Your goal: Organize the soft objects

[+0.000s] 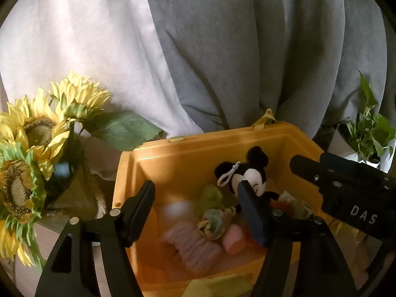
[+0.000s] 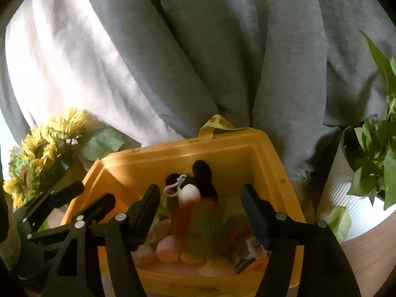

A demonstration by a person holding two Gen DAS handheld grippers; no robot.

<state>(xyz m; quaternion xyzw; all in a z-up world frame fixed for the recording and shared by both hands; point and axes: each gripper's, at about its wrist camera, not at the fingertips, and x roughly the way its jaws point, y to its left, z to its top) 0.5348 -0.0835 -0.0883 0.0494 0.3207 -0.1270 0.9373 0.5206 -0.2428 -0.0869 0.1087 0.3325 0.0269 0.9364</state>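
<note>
1. Since the yellow bin [image 1: 173,163] already holds a heap of soft things and neither pair of tongs carries anything, the task looks far along; both wrist views hover just over the bin's near rim.
2. The left tongs [image 1: 198,203] stand spread wide with nothing between them, above the bin's left half.
3. The right tongs [image 2: 200,205] are likewise spread wide and bare, above the bin's middle; seen from the left wrist they reach in from the right rim.
4. What is left, as I judge it: a yellow-green cloth [image 1: 217,285] lies at the bin's near edge, and I cannot tell whether it is inside or draped outside. No other loose soft item shows on the counter [image 2: 366,252].
5. Count inside the bin:
   - one mouse plush [image 1: 250,173] with a white loop clip, propped toward the far wall;
   - one pink ribbed cloth [image 1: 193,247] near the front;
   - one knotted green patterned bundle [image 1: 212,222] in the middle;
   - one pink cylinder piece [image 1: 234,238] beside that bundle;
   - one pale green soft piece [image 1: 210,196] left of the plush;
   - further red and mixed items at the right side, too blurred to count.
6. Around the bin: one bunch of artificial sunflowers [image 1: 37,133] at the left, showing at least three blooms, and one potted green plant [image 2: 371,158] at the right.
</note>
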